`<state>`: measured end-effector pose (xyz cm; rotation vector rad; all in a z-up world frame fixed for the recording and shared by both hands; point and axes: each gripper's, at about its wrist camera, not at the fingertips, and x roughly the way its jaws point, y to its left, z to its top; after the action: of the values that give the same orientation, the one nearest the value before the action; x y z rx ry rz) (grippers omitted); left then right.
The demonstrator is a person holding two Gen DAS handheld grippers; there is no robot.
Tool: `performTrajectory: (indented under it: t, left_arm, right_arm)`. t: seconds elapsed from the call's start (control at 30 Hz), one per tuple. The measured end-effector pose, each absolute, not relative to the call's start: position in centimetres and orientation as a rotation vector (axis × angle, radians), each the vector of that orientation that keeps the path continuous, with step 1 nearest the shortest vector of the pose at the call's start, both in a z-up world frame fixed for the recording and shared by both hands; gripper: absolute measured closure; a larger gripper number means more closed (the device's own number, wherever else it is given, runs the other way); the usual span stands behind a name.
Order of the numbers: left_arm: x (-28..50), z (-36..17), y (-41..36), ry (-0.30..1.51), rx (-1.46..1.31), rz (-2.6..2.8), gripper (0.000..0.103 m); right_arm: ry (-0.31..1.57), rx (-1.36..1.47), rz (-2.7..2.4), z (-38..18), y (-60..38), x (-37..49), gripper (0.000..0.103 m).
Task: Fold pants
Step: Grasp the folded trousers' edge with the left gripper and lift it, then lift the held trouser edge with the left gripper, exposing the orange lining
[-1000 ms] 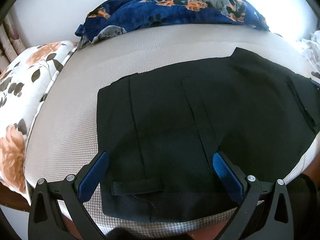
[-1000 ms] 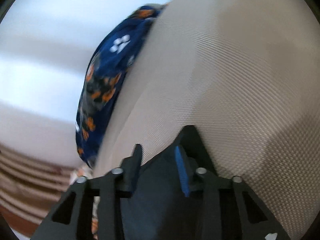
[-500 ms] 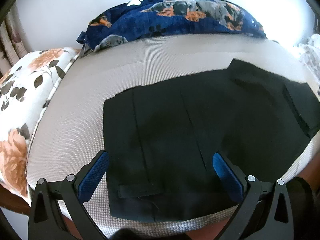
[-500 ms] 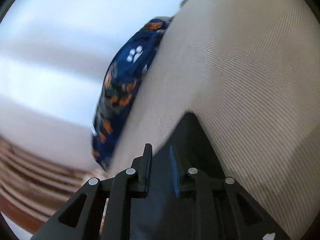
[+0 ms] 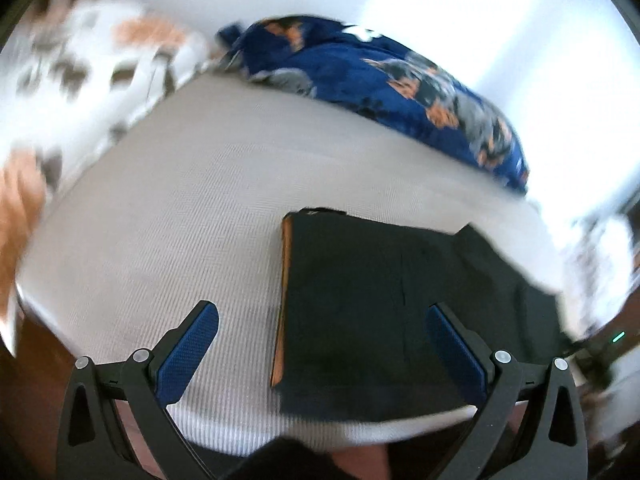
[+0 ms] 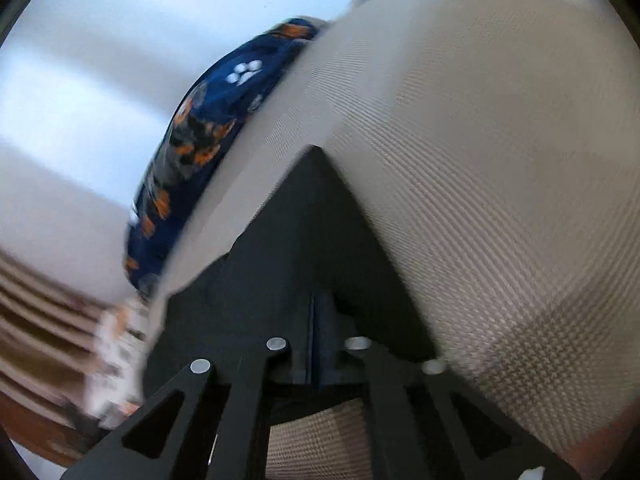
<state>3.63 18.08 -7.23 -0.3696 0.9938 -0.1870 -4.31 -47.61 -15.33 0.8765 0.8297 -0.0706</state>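
Note:
The black pants [image 5: 360, 300] lie folded on the beige woven mattress [image 5: 180, 208], with their left edge straight and their right part running out of the left wrist view. My left gripper [image 5: 320, 344] is open above the pants' near left edge and holds nothing. In the right wrist view the pants [image 6: 304, 236] rise to a point, and my right gripper [image 6: 314, 320] is shut on a corner of the fabric, with its blue pads pressed together.
A navy dog-print blanket [image 5: 380, 84] lies along the far edge of the mattress; it also shows in the right wrist view [image 6: 200, 136]. A floral pillow [image 5: 80, 68] lies at the far left. White cloth [image 5: 600, 248] lies at the right.
My right gripper has closed on the pants' corner. The left wrist view has swung left and is blurred; the pants now show a narrower, folded shape toward the right.

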Motion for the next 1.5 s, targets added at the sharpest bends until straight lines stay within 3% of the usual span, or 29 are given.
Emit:
performTrajectory:
  t: [0.1,0.17,0.23,0.4,0.5,0.9,1.03,1.5]
  left_arm:
    - [2.7,-8.0,22.0,1.019,-0.553,-0.215,0.0]
    - [1.9,-8.8,23.7,1.046,-0.659,-0.285,0.0]
    - [1.4,-9.5,24.4,1.055,-0.725,-0.327,0.0]
    - [1.0,-11.4,23.6,1.176,-0.777,-0.447,0.004]
    - [0.3,-11.1,23.1,1.189,-0.754,-0.482,0.005]
    - [2.9,-15.1,19.9,1.297,-0.809,-0.555,0.005]
    - [3.3,-15.4,19.3,1.29,-0.846,-0.591,0.005]
    - [2.5,-15.2,19.5,1.104,-1.083,-0.532,0.005]
  right_arm:
    - [0.792,0.775,-0.011,-12.4,-45.2,-3.5,0.086]
    - [0.776,0.725,0.057,-10.6,-43.0,-3.0,0.069]
    - [0.772,0.685,0.125,-9.3,-40.3,-2.4,0.059]
    - [0.814,0.652,0.277,-8.5,-34.3,-1.5,0.058]
    - [0.834,0.644,0.337,-8.6,-32.0,-1.7,0.052]
    - [0.882,0.723,0.402,-10.2,-29.5,-1.9,0.045]
    - [0.878,0.724,0.412,-10.0,-29.3,-1.9,0.038]
    - [0.91,0.787,0.425,-11.6,-29.0,-1.8,0.034]
